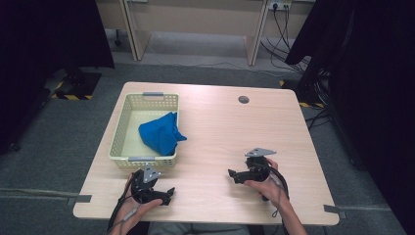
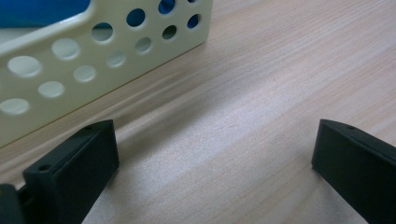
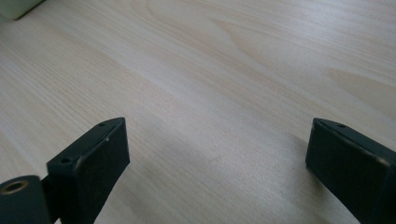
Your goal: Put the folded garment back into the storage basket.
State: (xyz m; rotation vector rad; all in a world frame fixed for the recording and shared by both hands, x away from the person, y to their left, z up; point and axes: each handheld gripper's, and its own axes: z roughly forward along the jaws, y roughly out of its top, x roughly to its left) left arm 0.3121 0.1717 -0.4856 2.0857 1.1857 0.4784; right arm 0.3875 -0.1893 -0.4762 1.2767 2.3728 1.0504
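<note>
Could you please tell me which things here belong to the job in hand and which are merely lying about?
In the job: blue cloth, bunched inside the cream basket; left gripper and right gripper, both open and empty, over the table.

Lying about: cables on the floor behind the table; round grommet in the tabletop.

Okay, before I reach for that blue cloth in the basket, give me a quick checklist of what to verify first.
1. Left gripper open, holding nothing: ok.
2. Right gripper open, holding nothing: ok.
3. Blue cloth lies in the basket, uncovered from above: ok.
4. Bare table between both grippers and the basket: ok.
5. Cloth free of the basket's holes: cannot tell.
</note>
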